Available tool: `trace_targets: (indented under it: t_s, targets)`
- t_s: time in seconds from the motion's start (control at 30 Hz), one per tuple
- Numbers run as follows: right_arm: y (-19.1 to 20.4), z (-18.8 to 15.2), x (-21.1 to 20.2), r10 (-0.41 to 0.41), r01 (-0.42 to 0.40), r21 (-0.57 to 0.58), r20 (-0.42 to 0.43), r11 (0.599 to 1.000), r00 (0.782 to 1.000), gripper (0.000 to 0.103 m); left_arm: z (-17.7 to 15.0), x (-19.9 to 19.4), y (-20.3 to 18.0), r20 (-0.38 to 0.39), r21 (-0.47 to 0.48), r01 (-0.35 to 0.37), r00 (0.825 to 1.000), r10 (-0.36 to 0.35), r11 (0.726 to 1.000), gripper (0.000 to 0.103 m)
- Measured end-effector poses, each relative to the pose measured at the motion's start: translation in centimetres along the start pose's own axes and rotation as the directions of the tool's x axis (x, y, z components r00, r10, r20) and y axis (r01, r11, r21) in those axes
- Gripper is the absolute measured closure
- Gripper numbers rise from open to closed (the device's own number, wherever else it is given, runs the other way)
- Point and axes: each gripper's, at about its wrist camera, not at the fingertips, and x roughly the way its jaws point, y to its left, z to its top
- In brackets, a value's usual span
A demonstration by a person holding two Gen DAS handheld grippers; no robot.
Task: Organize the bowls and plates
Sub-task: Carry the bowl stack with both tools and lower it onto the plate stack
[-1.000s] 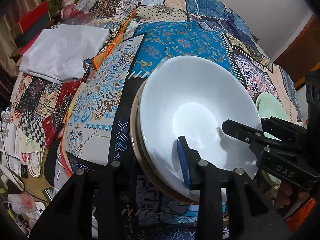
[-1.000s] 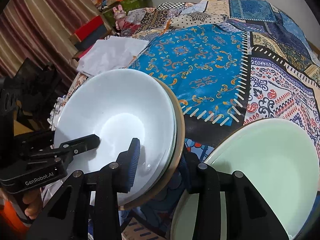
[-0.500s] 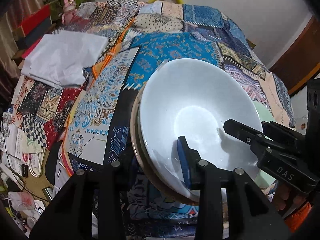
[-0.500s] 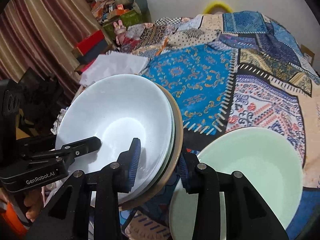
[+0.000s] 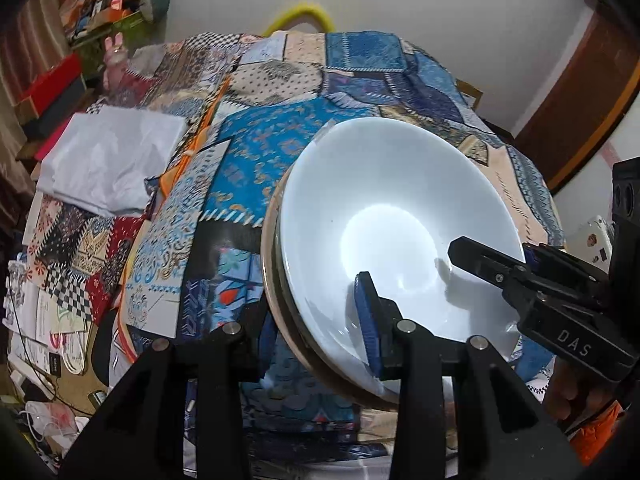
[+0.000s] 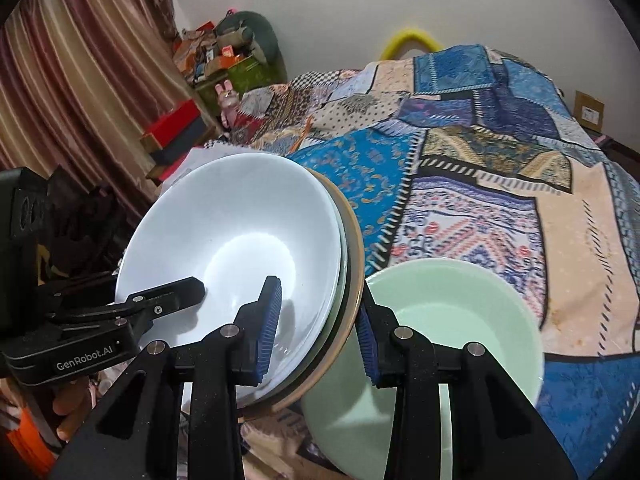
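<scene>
A stack of plates with a white deep plate (image 5: 392, 216) on top and a tan plate (image 5: 270, 280) underneath is held in the air above the patchwork bedspread. My left gripper (image 5: 316, 320) is shut on the stack's left rim. My right gripper (image 6: 316, 320) is shut on its right rim, and it also shows in the left wrist view (image 5: 516, 268). The stack shows in the right wrist view (image 6: 240, 240), tilted, with the left gripper (image 6: 160, 300) reaching in from the left. A pale green bowl (image 6: 440, 340) rests on the bed just right of the stack.
A patchwork bedspread (image 6: 480, 184) covers the bed. A folded white cloth (image 5: 108, 160) lies at the left. Boxes and clutter (image 6: 180, 128) line the left side by the striped curtain. Papers and cables (image 5: 44, 320) lie on the floor at lower left.
Both grippers have lifted the plate stack higher off the bed and tilted upward; more wall and room show now. The green bowl has stayed on the bed.
</scene>
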Motion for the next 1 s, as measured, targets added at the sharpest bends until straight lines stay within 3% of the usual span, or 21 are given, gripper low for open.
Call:
trace_targets:
  t_s: [0.5,1.0]
  targets:
    - [-4.1,-2.0,-4.3,-0.057,0.054,0.066,0.052,0.996,0.997,0.070,-0.1,0.0,-6.3,-0.013,0.095,0.050,0.999,-0.049,0.994,0.067]
    - [-7.9,-4.2,-4.5,-0.081,0.078,0.137,0.017,0.987,0.997,0.070,-0.7,3.3,-10.5,-0.085,0.147,0.080,0.994,-0.068,0.986,0.067]
